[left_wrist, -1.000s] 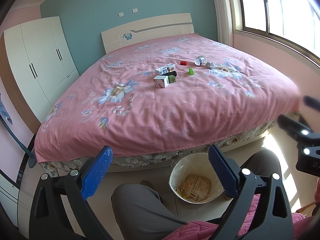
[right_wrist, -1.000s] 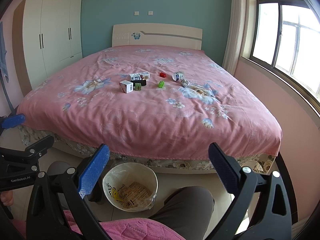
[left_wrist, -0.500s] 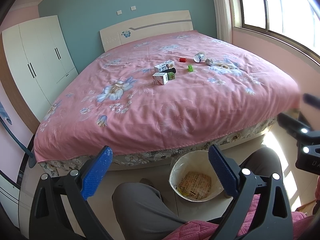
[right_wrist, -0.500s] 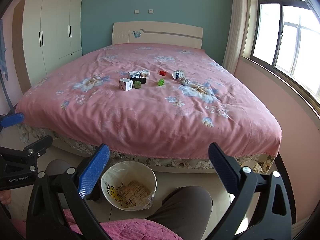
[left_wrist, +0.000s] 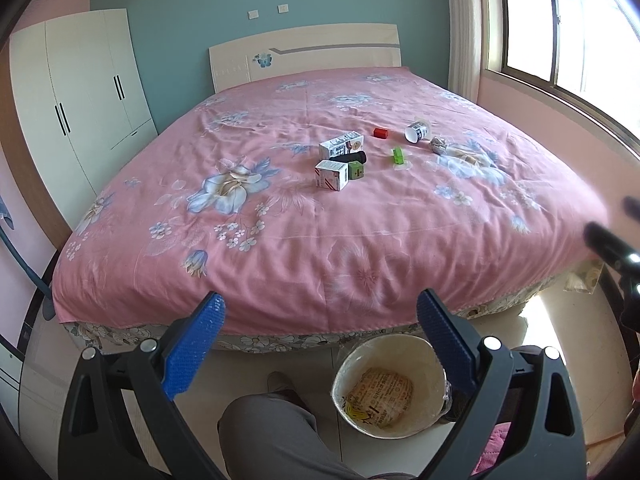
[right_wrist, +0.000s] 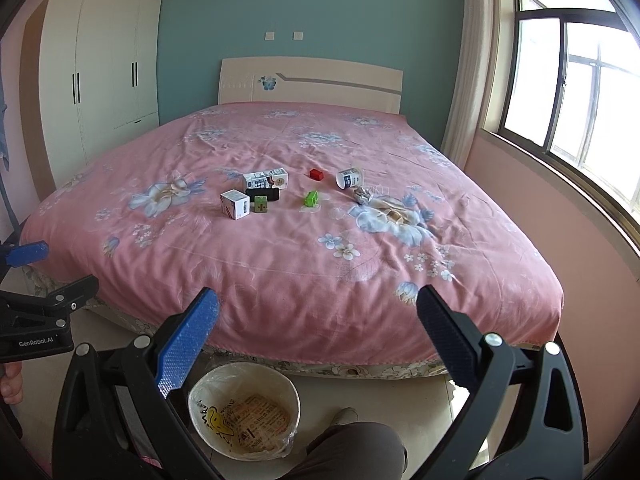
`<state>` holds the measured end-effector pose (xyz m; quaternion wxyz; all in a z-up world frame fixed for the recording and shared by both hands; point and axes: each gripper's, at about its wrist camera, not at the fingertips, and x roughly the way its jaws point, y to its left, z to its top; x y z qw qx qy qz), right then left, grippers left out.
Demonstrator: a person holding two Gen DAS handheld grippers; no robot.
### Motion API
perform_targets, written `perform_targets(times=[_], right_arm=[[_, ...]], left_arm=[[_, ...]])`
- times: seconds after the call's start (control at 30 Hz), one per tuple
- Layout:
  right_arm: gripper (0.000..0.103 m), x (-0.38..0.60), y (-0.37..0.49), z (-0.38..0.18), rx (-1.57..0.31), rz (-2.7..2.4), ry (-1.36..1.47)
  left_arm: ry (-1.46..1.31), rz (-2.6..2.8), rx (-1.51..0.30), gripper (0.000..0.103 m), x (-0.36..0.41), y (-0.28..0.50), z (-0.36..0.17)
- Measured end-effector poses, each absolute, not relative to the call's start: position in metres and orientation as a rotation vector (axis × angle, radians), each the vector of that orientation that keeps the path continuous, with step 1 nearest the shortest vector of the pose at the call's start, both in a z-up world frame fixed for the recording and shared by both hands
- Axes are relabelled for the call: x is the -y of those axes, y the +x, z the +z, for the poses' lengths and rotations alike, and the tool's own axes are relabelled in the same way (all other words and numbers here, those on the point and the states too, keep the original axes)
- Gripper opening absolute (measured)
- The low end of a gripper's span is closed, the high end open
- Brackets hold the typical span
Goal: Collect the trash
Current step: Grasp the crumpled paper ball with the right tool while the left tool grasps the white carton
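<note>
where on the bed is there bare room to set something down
Free: the near bedspread between the foot edge and the white box, and the stretch from the long carton to the headboard. Crowded: the mid-bed row from that box to the tipped cup.

Wrinkled cloth bedspread (left_wrist: pixel 304 216), textured gripper pads (left_wrist: pixel 192 348)

Litter (right_wrist: pixel 260 194) mid-bed (right_wrist: pixel 280 272) — bin (right_wrist: pixel 244 412) on floor before it.

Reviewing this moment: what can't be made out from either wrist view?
- Bin contents: both views show only printed paper under its liner.
- Small box print: too small in both views.
- Right claw in the left view: blurred and cut off by the edge.
- Crumpled item: material unclear.
</note>
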<state>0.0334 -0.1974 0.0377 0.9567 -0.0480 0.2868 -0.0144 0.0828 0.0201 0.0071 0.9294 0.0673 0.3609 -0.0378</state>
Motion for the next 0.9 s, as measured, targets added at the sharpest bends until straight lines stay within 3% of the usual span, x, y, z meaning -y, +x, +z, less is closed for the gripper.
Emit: perform_targets(times=[0.47, 0.9], right_arm=[[0.097, 0.228, 0.167, 0.050, -0.601, -0.057, -0.122], [0.097, 0.247, 0.310, 0.020, -0.650, -0.099, -0.163]], left_arm=[[0.134, -0.097, -0.768, 0.098, -0.008, 0.211, 0.007], [0.150, -0.102, -0.881, 0.098, 0.002, 0.331, -0.050]])
